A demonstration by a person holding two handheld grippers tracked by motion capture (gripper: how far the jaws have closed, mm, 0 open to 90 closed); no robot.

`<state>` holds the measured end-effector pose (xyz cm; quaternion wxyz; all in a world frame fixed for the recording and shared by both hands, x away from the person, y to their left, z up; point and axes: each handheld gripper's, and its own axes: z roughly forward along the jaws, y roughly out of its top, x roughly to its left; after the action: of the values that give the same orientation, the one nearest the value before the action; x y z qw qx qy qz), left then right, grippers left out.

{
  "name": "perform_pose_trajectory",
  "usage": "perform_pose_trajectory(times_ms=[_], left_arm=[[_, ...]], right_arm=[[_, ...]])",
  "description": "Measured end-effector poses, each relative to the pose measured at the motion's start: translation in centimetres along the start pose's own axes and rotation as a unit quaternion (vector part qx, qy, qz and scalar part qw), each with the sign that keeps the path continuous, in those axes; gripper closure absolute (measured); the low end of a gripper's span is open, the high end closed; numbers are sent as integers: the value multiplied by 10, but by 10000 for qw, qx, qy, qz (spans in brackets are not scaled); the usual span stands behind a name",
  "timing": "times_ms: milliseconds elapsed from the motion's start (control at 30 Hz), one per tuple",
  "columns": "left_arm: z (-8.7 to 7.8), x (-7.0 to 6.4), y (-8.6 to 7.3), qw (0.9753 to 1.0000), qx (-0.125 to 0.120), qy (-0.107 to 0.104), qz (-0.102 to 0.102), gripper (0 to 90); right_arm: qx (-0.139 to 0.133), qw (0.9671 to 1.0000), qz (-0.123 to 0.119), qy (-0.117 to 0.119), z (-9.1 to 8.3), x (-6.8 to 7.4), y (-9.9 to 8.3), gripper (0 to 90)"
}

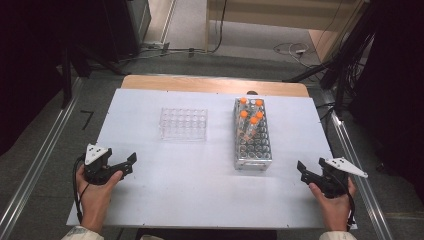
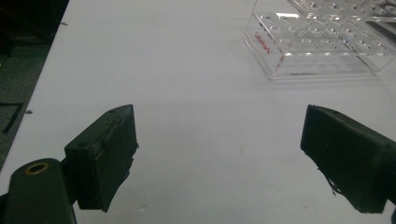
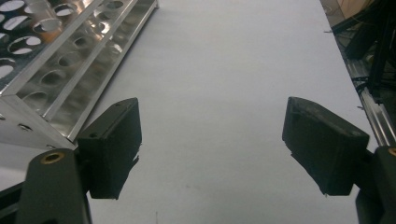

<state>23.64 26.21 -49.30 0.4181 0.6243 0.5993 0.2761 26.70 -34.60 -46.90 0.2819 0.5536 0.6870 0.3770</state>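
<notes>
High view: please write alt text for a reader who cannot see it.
A person holds the left gripper and right gripper, both open, low over a white table. Farther back stand a clear plastic rack and a metal rack holding orange-capped tubes.

The worktop carries a white, matt, smooth sheet; along its far edge a strip of pale wood shows. The rack on the right is bright sheet metal, glossy and mirror-like, with punched round holes that catch the light. The tubes standing in it look like clear plastic with orange caps. The rack to its left is clear, glossy plastic with sharp polished edges and small red lettering on one side. Both the left gripper and the right gripper have black, matt jaws with a slightly rough, rubbery face and frayed edges; brass-coloured metal inserts sit in their black bodies.
</notes>
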Motion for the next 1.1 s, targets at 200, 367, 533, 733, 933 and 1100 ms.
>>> perform_pose_trajectory(times_ms=[200, 367, 533, 733, 933, 1100], left_arm=[[3, -1, -1, 10000, 23, -28, 52, 116], [5, -2, -1, 9999, 55, -81, 67, 116], [7, -4, -1, 9998, 116, -91, 119, 114], [8, -4, -2, 9998, 119, -71, 145, 114], [8, -5, -1, 9997, 103, -120, 177, 114], [9, -6, -2, 9997, 131, -118, 196, 114]], right_arm=[[-16, 10000, -63, 55, 3, 6, 3, 183], [-31, 9998, -138, 123, 8, 13, 8, 183], [-73, 9995, -204, 222, 13, 21, 15, 183], [-155, 9987, -333, 359, 18, 34, 26, 184], [-217, 9980, -373, 460, 22, 41, 34, 185], [-248, 9972, -405, 574, 27, 49, 41, 190]])
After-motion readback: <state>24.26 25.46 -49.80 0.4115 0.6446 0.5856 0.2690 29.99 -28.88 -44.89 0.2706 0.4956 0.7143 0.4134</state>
